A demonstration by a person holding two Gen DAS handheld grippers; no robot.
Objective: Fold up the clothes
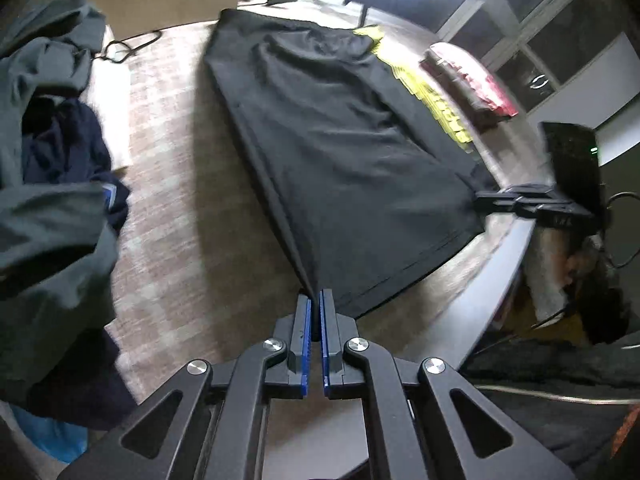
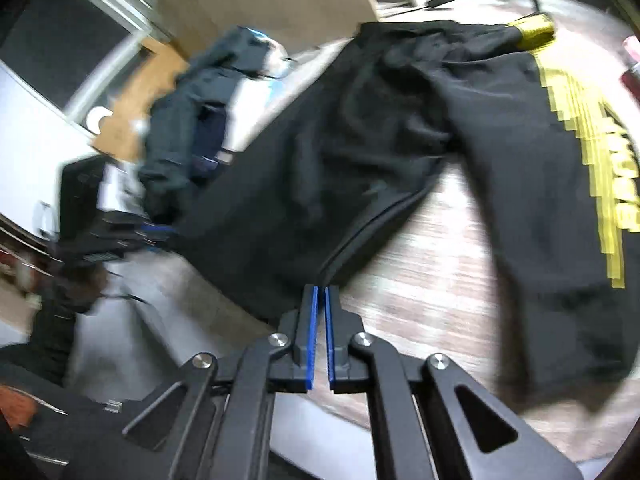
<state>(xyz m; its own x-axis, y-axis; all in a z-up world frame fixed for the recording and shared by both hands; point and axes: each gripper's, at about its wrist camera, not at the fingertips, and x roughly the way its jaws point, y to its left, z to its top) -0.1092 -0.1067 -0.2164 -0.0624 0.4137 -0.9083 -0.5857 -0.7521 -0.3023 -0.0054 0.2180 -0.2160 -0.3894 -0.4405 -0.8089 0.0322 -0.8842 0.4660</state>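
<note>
A pair of black trousers [image 1: 340, 140] with a yellow side stripe [image 1: 432, 96] lies on the wood-grain table [image 1: 180, 220]. My left gripper [image 1: 315, 294] is shut on the near corner of one trouser leg's hem. My right gripper [image 1: 486, 202] shows at the right of the left wrist view, shut on the other corner of that hem. In the right wrist view the right gripper [image 2: 321, 290] pinches the black trousers [image 2: 360, 160] at the hem, and the yellow stripe [image 2: 592, 152] runs down the other leg. The left gripper [image 2: 156, 232] shows blurred at the left.
A heap of dark green and navy clothes [image 1: 52, 180] lies at the left of the table; it also shows in the right wrist view [image 2: 188, 128]. A red and white item [image 1: 472, 76] sits at the far right. A black cable [image 1: 128, 46] lies at the back. The table edge [image 1: 492, 280] runs near right.
</note>
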